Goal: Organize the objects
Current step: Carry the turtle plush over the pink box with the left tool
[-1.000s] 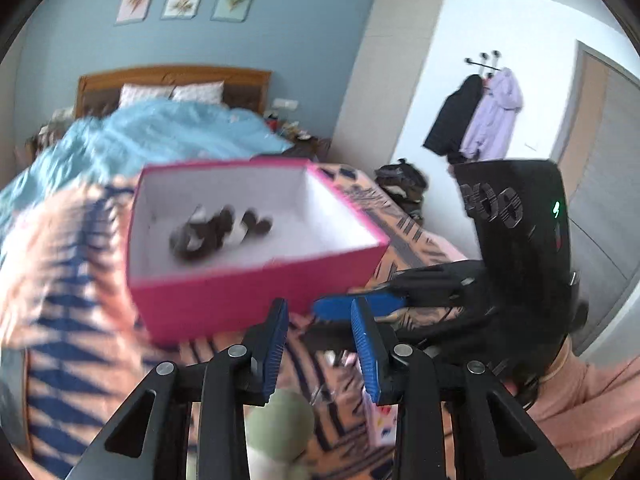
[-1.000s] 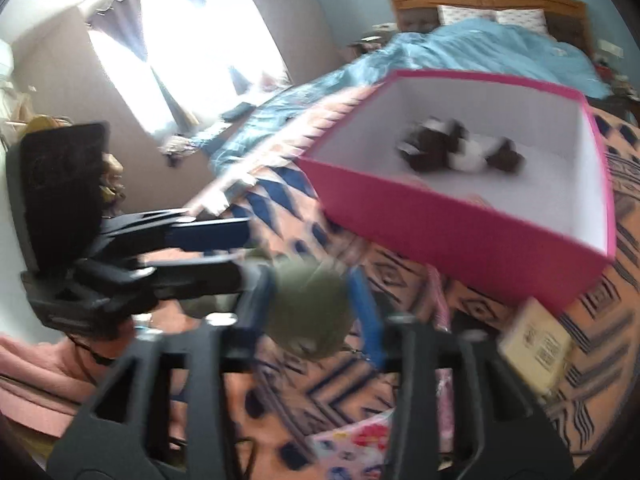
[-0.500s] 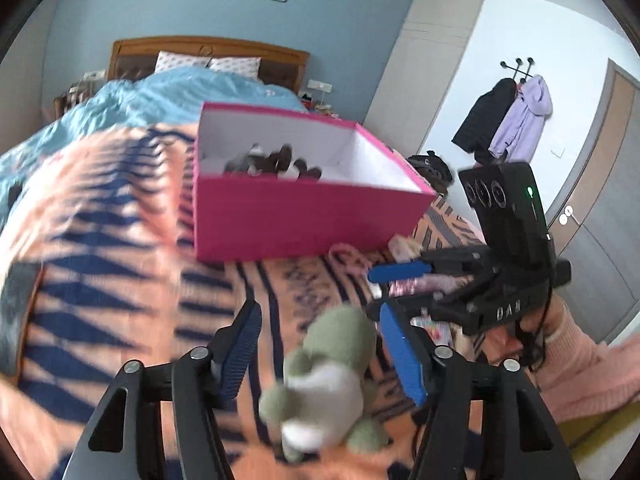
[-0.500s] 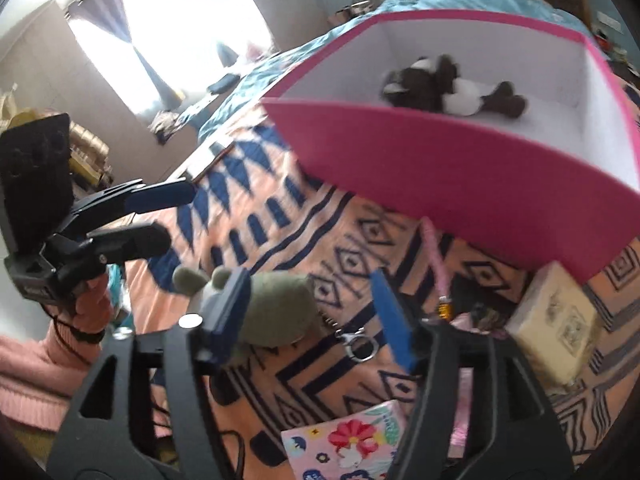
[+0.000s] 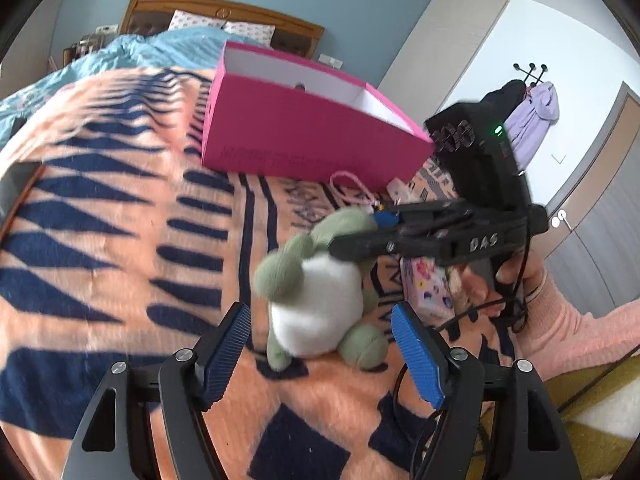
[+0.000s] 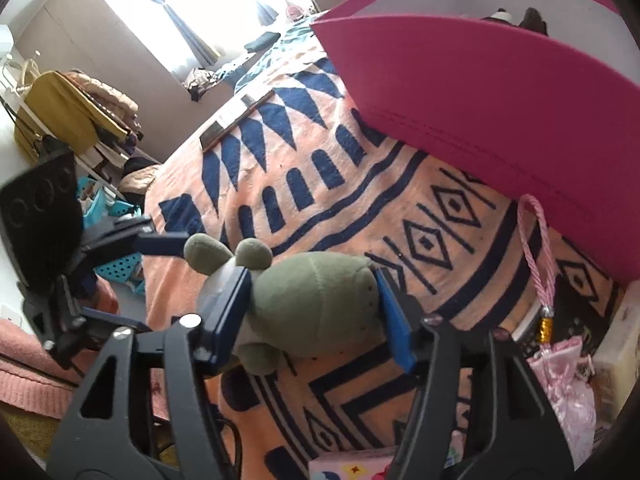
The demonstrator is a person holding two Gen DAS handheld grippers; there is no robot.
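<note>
Green plush toy point(image 6: 316, 300) is sitting on the orange-and-navy patterned blanket point(image 5: 100, 240) on the bed, a little way in front of the pink box point(image 5: 304, 136), and my right tongs point(image 6: 316, 312) are clamped around its body. From the right wrist cam I can see both blue pads point(image 6: 230, 312) pressing into the plush from either side, with its two round ears poking out to the left.

From the left wrist cam, the same toy point(image 5: 320, 300) shows its white belly, and my left tongs point(image 5: 320, 354) are spread wide with the toy sitting between the fingers, not touching either pad as far as I can tell. The right tongs point(image 5: 360, 236) come in from the side there, over the top of the plush.

Pink box is open on top with a white inside, and there's a dark brown and white plush point(image 6: 520, 18) just peeking over its rim. Right beside the box's near wall there's a pink braided cord point(image 6: 538, 248) with a gold bead, leading to some pink satin fabric point(image 6: 568, 380). A floral-print card point(image 5: 428, 284) lies on the blanket just beyond the green toy, nearer the box corner.
</note>
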